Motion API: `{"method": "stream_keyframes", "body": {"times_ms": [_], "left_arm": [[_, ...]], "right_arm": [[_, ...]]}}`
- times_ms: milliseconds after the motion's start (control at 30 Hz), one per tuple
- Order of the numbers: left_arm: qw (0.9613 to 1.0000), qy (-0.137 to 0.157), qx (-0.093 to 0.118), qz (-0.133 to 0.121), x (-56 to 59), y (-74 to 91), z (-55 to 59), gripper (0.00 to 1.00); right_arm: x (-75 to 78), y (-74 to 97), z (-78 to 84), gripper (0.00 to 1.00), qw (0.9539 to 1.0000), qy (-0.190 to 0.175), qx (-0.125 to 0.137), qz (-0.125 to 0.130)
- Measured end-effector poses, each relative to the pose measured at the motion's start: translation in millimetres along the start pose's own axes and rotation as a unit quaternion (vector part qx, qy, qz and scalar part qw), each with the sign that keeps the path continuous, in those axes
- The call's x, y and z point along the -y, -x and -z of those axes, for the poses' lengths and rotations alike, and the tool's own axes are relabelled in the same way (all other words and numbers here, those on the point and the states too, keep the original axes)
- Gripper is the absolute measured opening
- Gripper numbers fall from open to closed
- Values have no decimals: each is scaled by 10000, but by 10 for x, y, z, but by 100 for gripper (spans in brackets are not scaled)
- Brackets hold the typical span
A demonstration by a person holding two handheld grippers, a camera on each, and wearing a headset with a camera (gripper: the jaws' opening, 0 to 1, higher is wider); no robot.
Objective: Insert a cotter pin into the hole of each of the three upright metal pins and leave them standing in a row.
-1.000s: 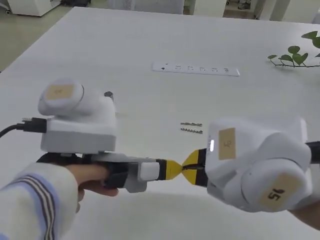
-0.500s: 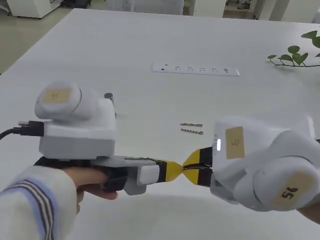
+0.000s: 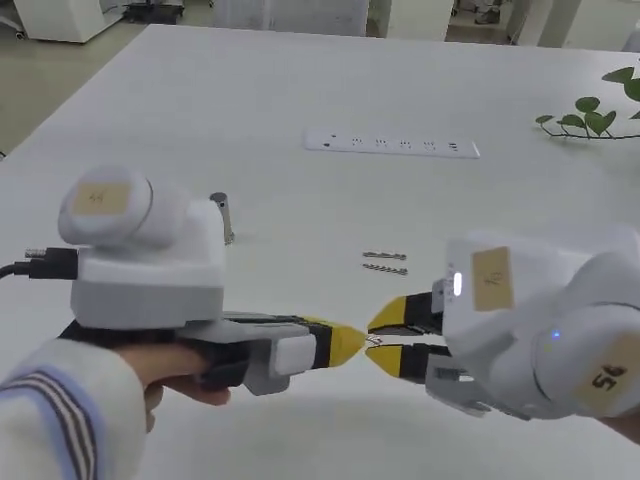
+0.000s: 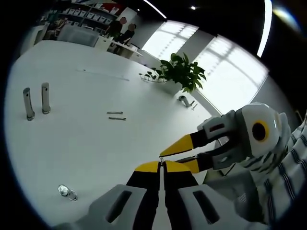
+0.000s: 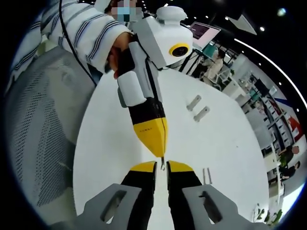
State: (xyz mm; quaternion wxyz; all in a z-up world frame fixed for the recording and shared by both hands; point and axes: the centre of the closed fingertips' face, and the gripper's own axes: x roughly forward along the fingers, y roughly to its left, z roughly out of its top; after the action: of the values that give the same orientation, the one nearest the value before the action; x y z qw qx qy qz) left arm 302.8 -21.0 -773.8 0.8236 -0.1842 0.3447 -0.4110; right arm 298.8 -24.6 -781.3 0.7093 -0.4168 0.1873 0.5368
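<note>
My left gripper (image 3: pixel 345 342) is shut on a thin cotter pin (image 3: pixel 372 342) that sticks out of its yellow tips (image 4: pixel 161 166). My right gripper (image 3: pixel 385 338) faces it tip to tip, open, with its jaws above and below the pin's free end (image 5: pixel 163 166). An upright metal pin (image 3: pixel 222 215) stands behind the left gripper. In the left gripper view, two upright metal pins (image 4: pixel 27 103) (image 4: pixel 45 97) stand side by side. A third metal pin (image 4: pixel 64 190) sits nearer, with a wire ring at it. Two spare cotter pins (image 3: pixel 384 262) lie on the white table.
A white power strip (image 3: pixel 392 142) lies across the far middle of the table (image 3: pixel 300 90). A green plant sprig (image 3: pixel 590 110) sits at the far right. People stand in the background of the left gripper view.
The right gripper's jaws have opened; they were closed against the left gripper's tip before. Both grippers have dropped slightly in the picture.
</note>
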Motion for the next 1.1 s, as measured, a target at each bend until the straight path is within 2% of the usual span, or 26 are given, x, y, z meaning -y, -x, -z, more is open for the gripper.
{"method": "stream_keyframes", "body": {"times_ms": [133,167,200,267,300,367,400,533,567,600,633,667,733,833,900,933,967,1000,1100], "left_arm": [[9997,-207,5,92,30,18,-1,0],[9991,-402,40,149,54,26,-15,0],[9987,-477,16,173,66,32,-10,0],[9976,-647,4,246,92,41,-6,0],[9969,-728,3,291,106,49,-4,0],[9958,-845,25,356,127,62,-8,0],[9955,-865,31,387,135,65,-10,0],[9907,-1230,62,586,201,93,-18,0],[9902,-1239,57,636,219,100,-16,0],[9880,-1376,76,698,241,109,-22,0],[9847,-1559,100,766,262,115,-30,0],[9831,-1645,111,793,272,118,-31,0],[9788,-1791,98,988,352,148,-14,0],[9699,-2128,124,1173,422,174,-5,0],[9711,-2035,85,1248,450,183,13,0],[9710,-2034,80,1256,453,184,15,0],[9674,-2159,83,1322,474,190,25,0],[9658,-2229,86,1324,477,192,30,0],[9599,-2441,88,1376,495,196,53,0]], "right_arm": [[-25,14,5,12,9998,-165,59,-137],[-63,17,-4,13,9985,-448,160,-265],[-71,24,-10,13,9975,-588,224,-327],[-70,50,-13,14,9941,-922,360,-443],[-78,68,-20,14,9902,-1191,476,-551],[-73,104,6,15,9850,-1485,560,-675],[-64,118,21,15,9846,-1493,585,-697],[-102,181,49,15,9745,-1860,743,-1007],[-114,191,54,15,9727,-1910,755,-1083],[-144,212,46,15,9686,-1997,810,-1239],[-152,222,36,15,9657,-2070,868,-1307],[-166,229,28,14,9637,-2105,897,-1375],[-202,265,4,14,9509,-2358,1081,-1687],[-221,300,-7,14,9428,-2487,1164,-1891],[-245,317,-1,14,9405,-2519,1113,-1992],[-239,316,3,14,9410,-2508,1107,-1982],[-248,321,-2,14,9421,-2470,1097,-1984],[-250,326,-5,14,9422,-2457,1093,-1996],[-277,361,-66,13,9399,-2421,1173,-2102]]}}
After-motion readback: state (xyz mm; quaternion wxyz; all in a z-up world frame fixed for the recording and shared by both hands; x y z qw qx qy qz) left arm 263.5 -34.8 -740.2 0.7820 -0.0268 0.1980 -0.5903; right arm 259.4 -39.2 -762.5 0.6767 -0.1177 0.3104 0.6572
